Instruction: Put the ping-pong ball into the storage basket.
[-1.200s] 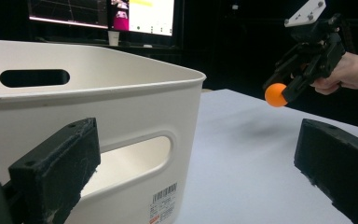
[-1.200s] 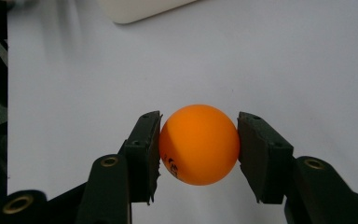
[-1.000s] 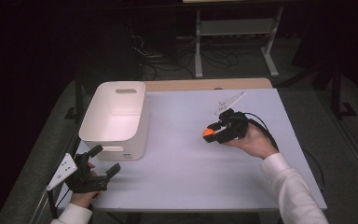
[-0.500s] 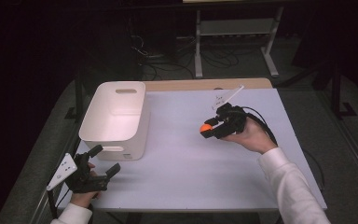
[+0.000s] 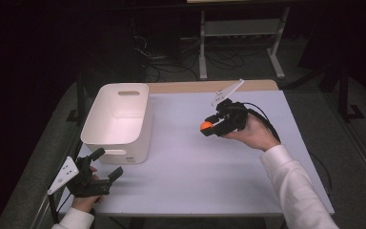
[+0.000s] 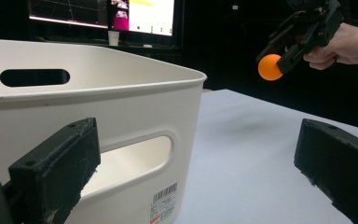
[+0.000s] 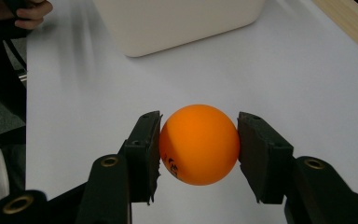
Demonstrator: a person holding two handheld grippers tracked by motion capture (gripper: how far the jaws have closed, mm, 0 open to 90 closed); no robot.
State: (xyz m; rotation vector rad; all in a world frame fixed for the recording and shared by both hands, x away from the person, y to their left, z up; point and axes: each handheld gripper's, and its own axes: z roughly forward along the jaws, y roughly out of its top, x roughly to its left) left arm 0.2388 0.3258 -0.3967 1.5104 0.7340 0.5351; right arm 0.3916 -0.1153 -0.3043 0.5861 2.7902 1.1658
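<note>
An orange ball (image 7: pixel 199 143) sits clamped between the two black jaws of my right gripper (image 7: pixel 199 149), lifted above the white table. In the high view that right gripper (image 5: pixel 209 129) hangs right of centre with the ball (image 5: pixel 206 126) at its tip, pointing left toward the white bin (image 5: pixel 119 121). The left gripper view catches the ball (image 6: pixel 270 66) up in the air at the upper right. My left gripper (image 5: pixel 106 164) rests at the table's front left corner, just in front of the bin (image 6: pixel 121 121), jaws wide apart with nothing between them.
The white table sheet (image 5: pixel 200 176) stretches between the bin and the right hand. A wooden strip (image 5: pixel 190 87) runs along the table's far edge. Behind it stand a metal shelf frame (image 5: pixel 240 28) and floor cables. Monitors (image 6: pixel 140 16) glow beyond the bin.
My right gripper has risen from the table with the orange ball in its jaws and drifted slightly left. The left gripper has stayed put.
</note>
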